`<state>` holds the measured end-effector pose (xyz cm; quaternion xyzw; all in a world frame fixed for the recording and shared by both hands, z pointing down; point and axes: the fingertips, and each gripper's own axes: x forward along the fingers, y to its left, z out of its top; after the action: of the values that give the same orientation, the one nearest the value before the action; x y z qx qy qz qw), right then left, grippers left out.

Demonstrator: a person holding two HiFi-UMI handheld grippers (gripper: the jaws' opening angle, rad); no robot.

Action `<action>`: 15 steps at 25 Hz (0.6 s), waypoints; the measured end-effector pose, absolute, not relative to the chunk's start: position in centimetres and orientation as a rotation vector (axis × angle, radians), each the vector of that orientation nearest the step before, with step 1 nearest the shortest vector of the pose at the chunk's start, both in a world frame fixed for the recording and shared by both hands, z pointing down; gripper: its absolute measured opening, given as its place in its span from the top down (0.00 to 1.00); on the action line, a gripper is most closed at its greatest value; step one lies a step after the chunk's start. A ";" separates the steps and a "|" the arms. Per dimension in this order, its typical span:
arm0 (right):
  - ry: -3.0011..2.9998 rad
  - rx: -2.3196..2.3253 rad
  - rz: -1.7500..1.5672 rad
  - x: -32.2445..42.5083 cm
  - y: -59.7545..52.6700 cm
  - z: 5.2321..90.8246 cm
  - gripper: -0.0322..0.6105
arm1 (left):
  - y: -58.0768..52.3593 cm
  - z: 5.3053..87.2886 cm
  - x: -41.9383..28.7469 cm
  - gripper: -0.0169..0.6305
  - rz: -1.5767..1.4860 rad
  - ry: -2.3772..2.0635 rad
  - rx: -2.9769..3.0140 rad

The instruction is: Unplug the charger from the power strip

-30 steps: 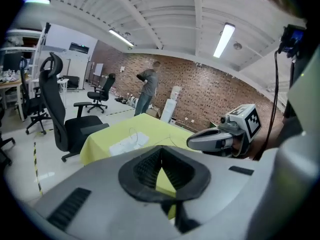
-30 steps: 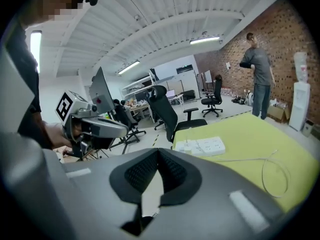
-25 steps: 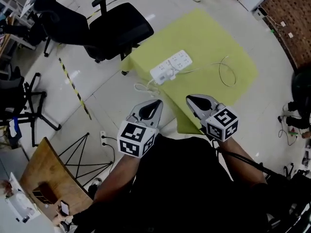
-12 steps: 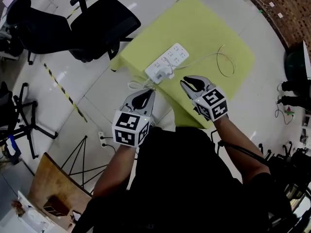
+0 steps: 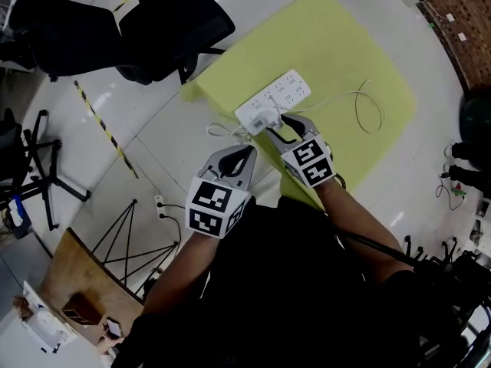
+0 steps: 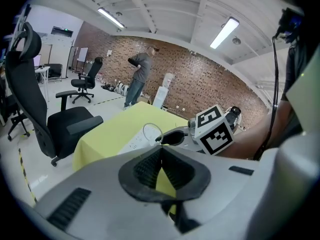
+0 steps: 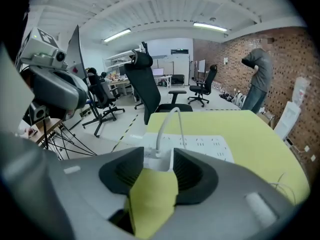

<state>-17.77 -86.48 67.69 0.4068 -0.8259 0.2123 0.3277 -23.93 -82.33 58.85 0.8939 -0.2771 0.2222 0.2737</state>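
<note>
The charger point(image 7: 158, 161), a small white block, is sitting plugged into the end of the white power strip point(image 5: 285, 94) that is nearest the person. The strip is lying on the yellow-green worktop point(image 5: 337, 44) close to its near edge, towards its left corner. A thin white cable point(image 7: 167, 121) is arching up out of the charger and trailing across the cloth towards the worktop's right side.

The right hand-held gripper point(image 5: 279, 123) is reaching down over the near edge with its jaws wide apart. They have just been opening, and the charger is standing between them, the ribbed pads just beside its two sides without clamping it.

The left hand-held gripper point(image 5: 247, 152) is hanging short of the worktop's near edge, over the pale floor point(image 5: 146, 152). Its jaw tips are meeting and it is holding nothing.

A black office chair point(image 5: 173, 25) is standing beyond the worktop's left corner. A person point(image 6: 141, 79) is standing by the brick wall in the background.
</note>
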 end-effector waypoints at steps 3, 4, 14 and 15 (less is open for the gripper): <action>-2.155 1.052 0.554 -18.4 -87.1 68.4 0.67 | -82.7 58.9 -24.1 0.96 0.601 -0.754 2.401; -2.149 1.049 0.557 -18.6 -87.2 68.7 0.67 | -82.8 59.0 -24.2 0.96 0.601 -0.761 2.396; -2.148 1.064 0.570 -18.6 -87.5 68.0 0.74 | -83.0 59.2 -24.7 0.96 0.596 -0.782 2.382; -2.154 1.063 0.565 -18.6 -87.6 67.7 0.74 | -83.0 59.1 -24.7 0.96 0.594 -0.782 2.384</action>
<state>-18.58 -87.61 67.66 0.4066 -0.8239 0.2162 0.3305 -24.68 -83.03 59.06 0.8881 -0.2915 0.2213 0.2779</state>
